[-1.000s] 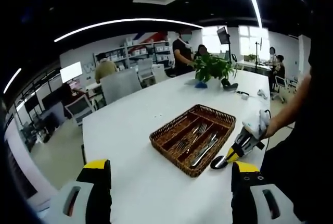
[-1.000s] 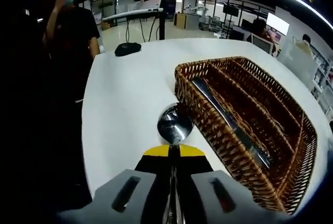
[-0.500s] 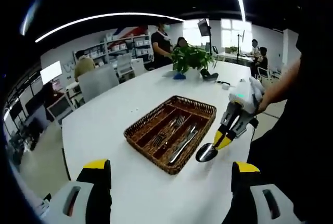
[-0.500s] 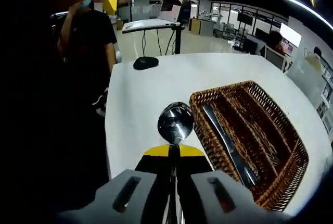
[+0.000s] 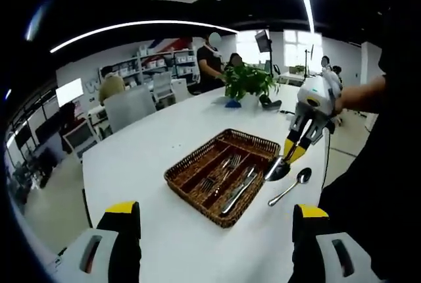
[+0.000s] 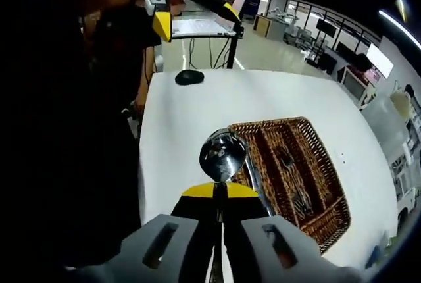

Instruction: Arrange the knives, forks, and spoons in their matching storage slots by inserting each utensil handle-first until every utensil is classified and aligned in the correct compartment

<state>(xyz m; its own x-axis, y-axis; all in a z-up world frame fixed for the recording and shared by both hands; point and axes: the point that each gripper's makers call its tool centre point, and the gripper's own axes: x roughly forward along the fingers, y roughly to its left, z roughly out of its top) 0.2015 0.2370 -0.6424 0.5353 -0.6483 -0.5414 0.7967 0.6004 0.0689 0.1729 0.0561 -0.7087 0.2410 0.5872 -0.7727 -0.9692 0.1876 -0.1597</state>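
The brown wicker tray (image 5: 197, 187) sits on the white table (image 5: 145, 164), with forks (image 5: 227, 166) in its middle slot and knives (image 5: 240, 187) in the slot beside it. My right gripper (image 5: 294, 153) hangs above the tray's right edge, shut on a spoon (image 5: 276, 169) whose bowl points down. In the right gripper view, that gripper (image 6: 220, 192) clamps the spoon (image 6: 223, 154) high over the tray (image 6: 332, 214). A second spoon (image 5: 289, 187) lies on the table right of the tray. My left gripper (image 5: 216, 209) is open and holds nothing; it also appears as the left gripper (image 6: 195, 18), raised by a hand.
A potted plant (image 5: 247, 82) stands at the table's far end. A black mouse-like object (image 6: 189, 77) lies near the table edge. People, chairs and shelves fill the room behind. The person's dark-clothed body stands close along the table's edge.
My right gripper has lifted the spoon higher and the tray looks smaller below it. In the left gripper view it moved up and away, and a second spoon now shows on the table.
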